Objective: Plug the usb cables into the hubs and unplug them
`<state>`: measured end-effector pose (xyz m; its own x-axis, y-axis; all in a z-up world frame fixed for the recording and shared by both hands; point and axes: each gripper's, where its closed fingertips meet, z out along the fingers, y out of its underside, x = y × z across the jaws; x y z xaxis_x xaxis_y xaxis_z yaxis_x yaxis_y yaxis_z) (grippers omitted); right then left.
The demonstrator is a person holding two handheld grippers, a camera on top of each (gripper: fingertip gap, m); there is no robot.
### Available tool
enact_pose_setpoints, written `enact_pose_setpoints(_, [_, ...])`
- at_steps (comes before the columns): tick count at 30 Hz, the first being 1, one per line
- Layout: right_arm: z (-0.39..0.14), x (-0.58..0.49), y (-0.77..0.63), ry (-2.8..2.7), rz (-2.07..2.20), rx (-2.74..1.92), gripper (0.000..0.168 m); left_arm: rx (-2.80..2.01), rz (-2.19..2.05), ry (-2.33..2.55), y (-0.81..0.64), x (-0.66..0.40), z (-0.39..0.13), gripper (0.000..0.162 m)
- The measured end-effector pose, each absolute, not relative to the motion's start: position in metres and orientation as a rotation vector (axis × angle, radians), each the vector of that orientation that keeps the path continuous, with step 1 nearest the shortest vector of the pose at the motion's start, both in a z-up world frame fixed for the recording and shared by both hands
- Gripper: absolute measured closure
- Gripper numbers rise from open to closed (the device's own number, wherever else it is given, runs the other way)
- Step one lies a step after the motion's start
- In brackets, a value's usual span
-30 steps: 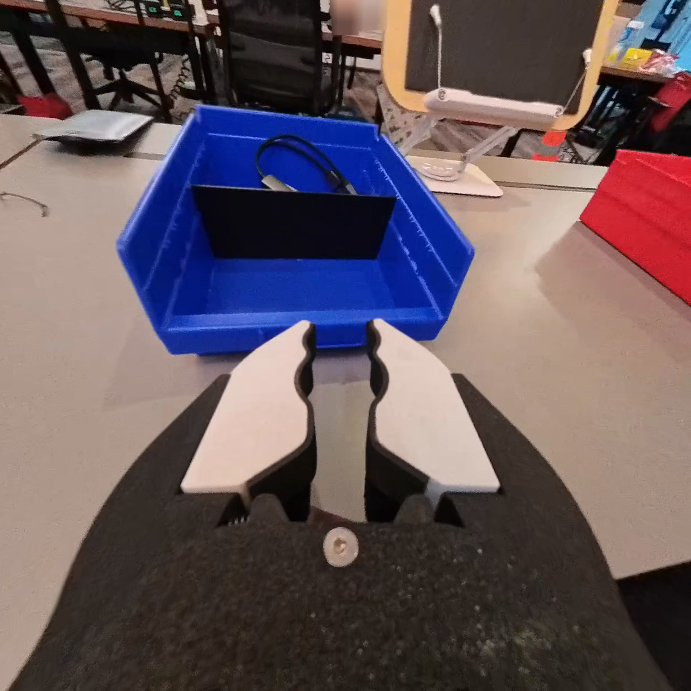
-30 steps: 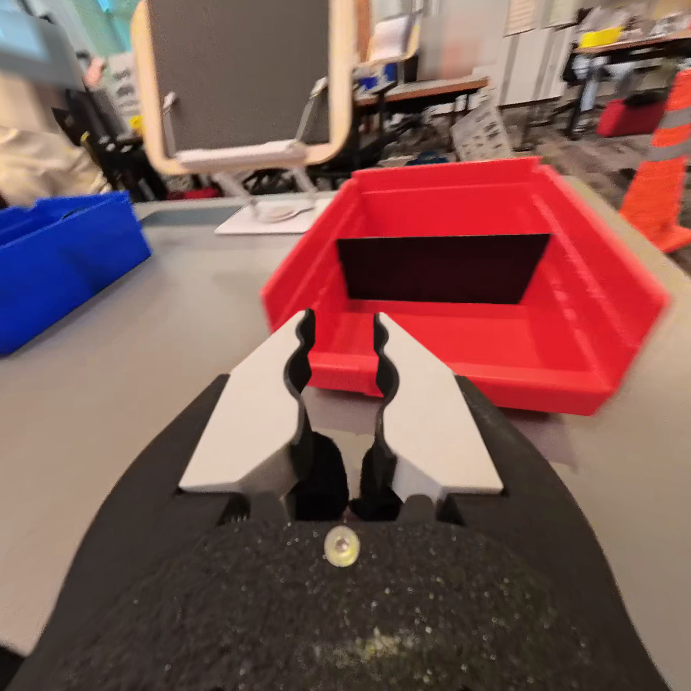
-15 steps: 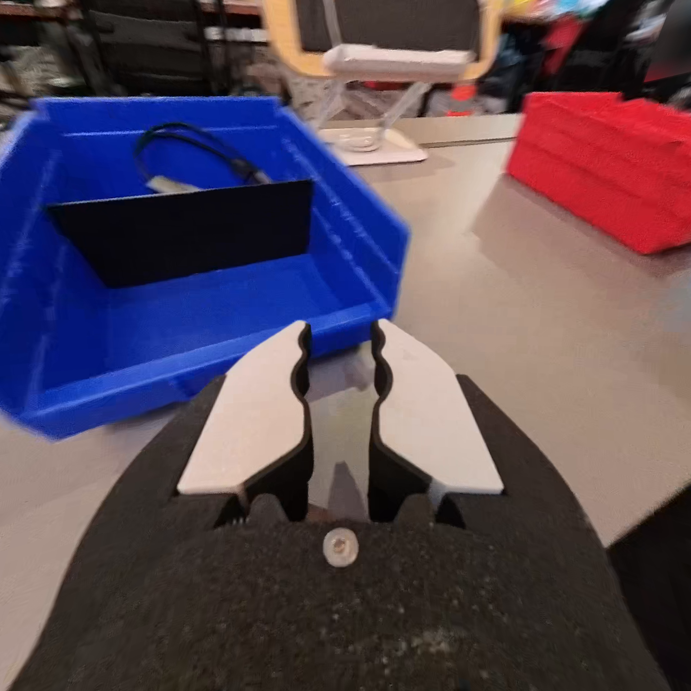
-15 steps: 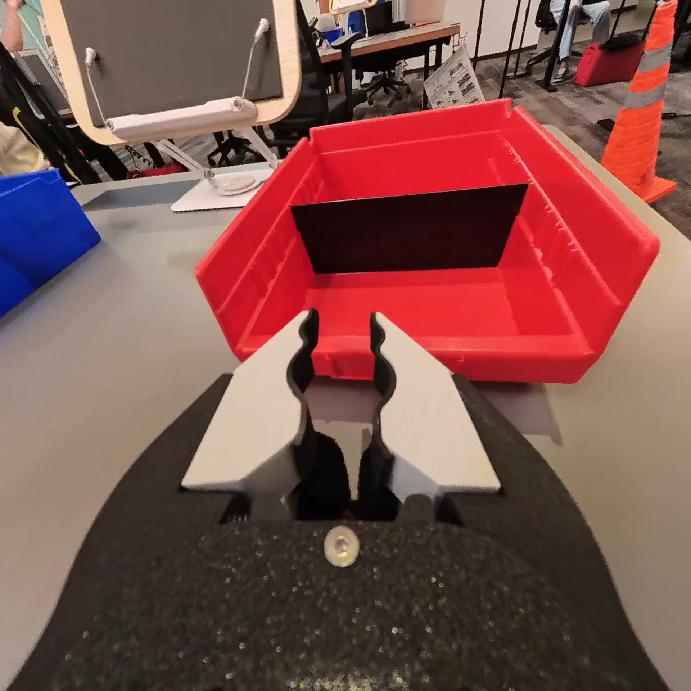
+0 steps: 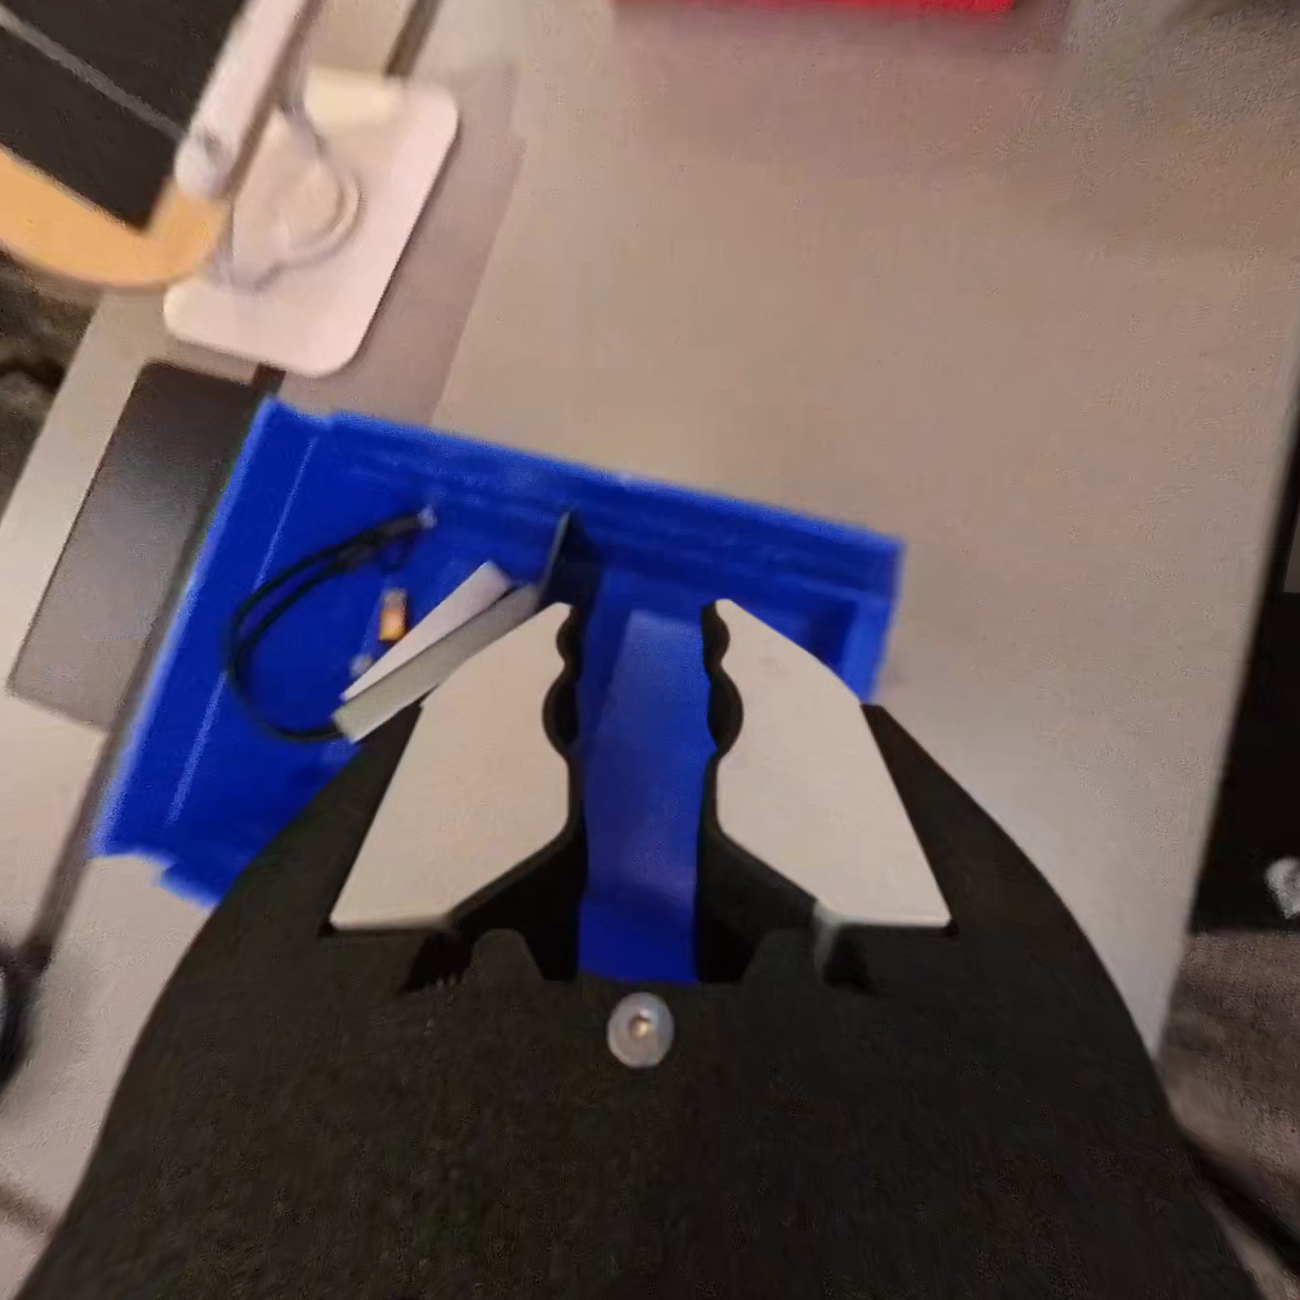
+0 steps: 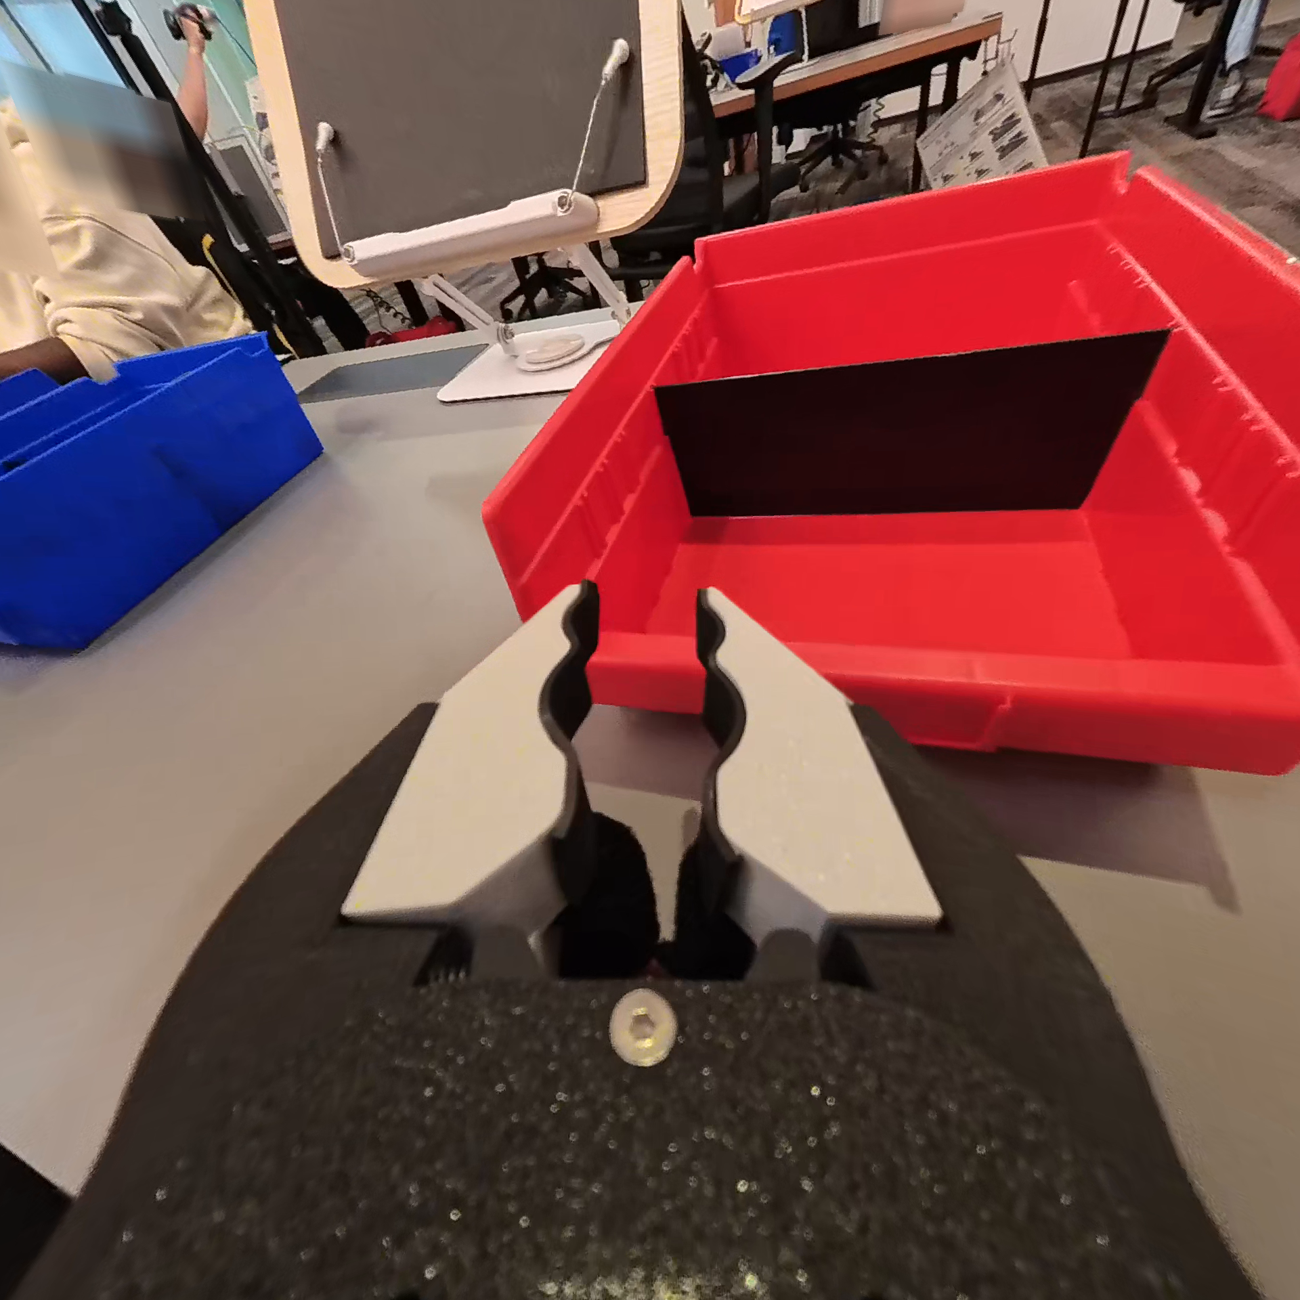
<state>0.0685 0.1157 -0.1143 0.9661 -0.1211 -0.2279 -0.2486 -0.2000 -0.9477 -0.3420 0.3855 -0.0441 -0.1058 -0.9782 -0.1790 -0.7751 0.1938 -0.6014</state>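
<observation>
My left gripper is open and empty, hovering above the blue bin and looking down into it. The bin's far compartment holds a silver adapter block on a looped black cable, with a small orange piece beside it. A black divider shows edge-on. My right gripper is open and empty, just in front of the red bin, near its front left corner. The red bin has a black divider and nothing else visible inside. The blue bin also shows at the left.
A wood-framed dark board on a white stand is behind the bins; its base also shows in the left wrist view. A dark pad lies beyond the blue bin. A person in cream sits at back left. My hands' fingertips stand some 50 cm from each other.
My left gripper rose and tipped down, from facing the blue bin's front to looking into it from above. My right gripper shifted left along the red bin's front. Both stayed open.
</observation>
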Motion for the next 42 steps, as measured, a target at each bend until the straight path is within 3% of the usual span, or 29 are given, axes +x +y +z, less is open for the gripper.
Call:
enact_pose_setpoints(3, [-0.117,0.064,0.12,0.258,0.138,-1.793,0.142,-1.658,-0.013,2.191,0.464,-0.345,-0.081,0.116])
enact_pose_setpoints(6, [-0.121,0.062,0.121,0.233,0.117,-1.814,0.142,-1.579,0.141,2.426,0.497,-0.342,-0.115,0.114])
enact_pose_setpoints(13, [-0.12,0.062,0.113,0.242,0.134,-1.802,0.142,-1.444,0.467,2.649,0.537,-0.359,-0.163,0.119])
enact_pose_setpoints(16, [-0.12,0.066,0.109,0.271,0.158,-1.793,0.142,-1.333,0.631,2.647,0.547,-0.367,-0.167,0.133])
enact_pose_setpoints(19, [-0.12,0.067,0.108,0.29,0.186,-1.786,0.142,-1.312,0.659,2.6,0.547,-0.367,-0.159,0.134])
enact_pose_setpoints(24, [-0.122,0.062,0.107,0.271,0.18,-1.809,0.142,-1.326,0.718,2.457,0.553,-0.37,-0.115,0.136])
enact_pose_setpoints(30, [-0.117,0.052,0.107,0.195,0.089,-1.814,0.142,-1.338,0.763,2.138,0.553,-0.37,-0.026,0.138])
enact_pose_setpoints(42, [-0.101,0.011,0.124,0.057,0.056,-1.762,0.142,-1.485,0.192,1.281,0.507,-0.363,0.191,0.138])
